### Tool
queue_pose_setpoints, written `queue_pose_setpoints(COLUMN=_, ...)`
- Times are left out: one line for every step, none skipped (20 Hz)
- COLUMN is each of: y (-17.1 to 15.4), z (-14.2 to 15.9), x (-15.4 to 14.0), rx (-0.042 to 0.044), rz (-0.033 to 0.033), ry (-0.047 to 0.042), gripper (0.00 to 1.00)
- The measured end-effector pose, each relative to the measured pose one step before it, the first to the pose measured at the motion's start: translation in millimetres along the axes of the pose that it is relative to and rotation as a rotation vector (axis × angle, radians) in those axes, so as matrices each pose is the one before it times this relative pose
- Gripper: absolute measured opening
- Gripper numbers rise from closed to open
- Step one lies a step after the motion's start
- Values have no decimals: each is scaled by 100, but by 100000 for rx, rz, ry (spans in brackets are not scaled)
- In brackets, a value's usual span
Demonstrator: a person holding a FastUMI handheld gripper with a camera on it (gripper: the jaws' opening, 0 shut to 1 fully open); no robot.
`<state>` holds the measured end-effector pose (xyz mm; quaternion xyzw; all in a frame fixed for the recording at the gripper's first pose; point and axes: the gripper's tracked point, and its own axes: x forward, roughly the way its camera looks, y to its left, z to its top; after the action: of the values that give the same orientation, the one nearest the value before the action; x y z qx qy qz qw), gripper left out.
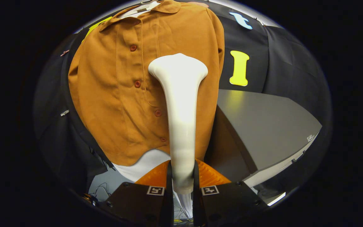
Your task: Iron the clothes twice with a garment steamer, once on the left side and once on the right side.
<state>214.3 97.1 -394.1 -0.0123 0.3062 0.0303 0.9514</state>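
Observation:
A brown button-up shirt [115,94] hangs in front of the booth wall, its button row running down just to one side of the steamer. A white garment steamer [181,104] rises from between my fingers, its wide head lying against the shirt's chest area beside the buttons. My gripper [182,176] is shut on the steamer's handle, both fingers pressing its narrow lower part. The steamer hides a strip of the shirt behind it. A white layer [146,164] shows under the shirt's hem.
A grey table [263,126] stands beside the shirt, its corner reaching toward the fingers. Black cloth walls close in behind and to both sides. Cables [101,189] lie on the floor below the hem.

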Motion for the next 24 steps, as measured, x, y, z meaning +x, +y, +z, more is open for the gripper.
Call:
queue_pose_setpoints(y=106, z=-704, x=215, rx=493, rz=237, ry=1445, gripper=27)
queue_pose_setpoints(y=19, z=-577, x=59, rx=465, rz=190, ry=1384, gripper=27)
queue_pose_setpoints(y=-23, z=-629, x=202, rx=352, rz=189, ry=1223, gripper=27)
queue_pose_setpoints(y=90, z=-621, x=60, rx=667, rz=87, ry=1233, gripper=27)
queue_pose_setpoints(y=210, z=-595, x=103, rx=701, rz=77, ry=1355, gripper=27)
queue_pose_setpoints(y=85, z=-558, x=86, rx=498, rz=24, ry=1244, gripper=27)
queue_pose_setpoints(y=-80, z=-705, x=52, rx=402, rz=66, ry=1275, gripper=27)
queue_pose_setpoints(y=57, z=-526, x=-108, rx=577, rz=185, ry=1434, gripper=27)
queue_pose_setpoints(y=103, z=-578, x=-53, rx=605, rz=393, ry=1394, gripper=27)
queue_pose_setpoints(y=-12, z=-456, x=-118, rx=908, rz=211, ry=1060, gripper=27)
queue_pose_setpoints(y=4, z=-315, x=-152, rx=820, rz=183, ry=682, gripper=27)
queue_pose_setpoints(y=-11, z=-330, x=-336, rx=751, rz=412, ry=70, gripper=27)
queue_pose_setpoints(y=20, z=-242, x=-543, rx=620, rz=478, ry=-409, gripper=27)
queue_pose_setpoints(y=-62, z=-55, x=-679, rx=506, rz=547, ry=-772, gripper=27)
queue_pose_setpoints(y=-182, z=53, x=-945, rx=464, rz=316, ry=-1228, gripper=27)
queue_pose_setpoints(y=-153, z=290, x=-958, rx=449, rz=34, ry=-1890, gripper=27)
queue_pose_setpoints(y=-63, z=401, x=-864, rx=249, rz=-32, ry=-2075, gripper=27)
queue_pose_setpoints(y=-53, z=413, x=-874, rx=411, rz=26, ry=-1945, gripper=27)
queue_pose_setpoints(y=-50, z=636, x=-927, rx=415, rz=150, ry=-2096, gripper=27)
queue_pose_setpoints(y=-114, z=670, x=-793, rx=-225, rz=-214, ry=-2141, gripper=27)
queue_pose_setpoints(y=-227, z=736, x=-679, rx=-697, rz=-512, ry=-2194, gripper=27)
queue_pose_setpoints(y=-196, z=825, x=-814, rx=-587, rz=-640, ry=-2646, gripper=27)
queue_pose_setpoints(y=96, z=922, x=-852, rx=-427, rz=-462, ry=-2745, gripper=27)
queue_pose_setpoints(y=31, z=987, x=-916, rx=-122, rz=-308, ry=-2849, gripper=27)
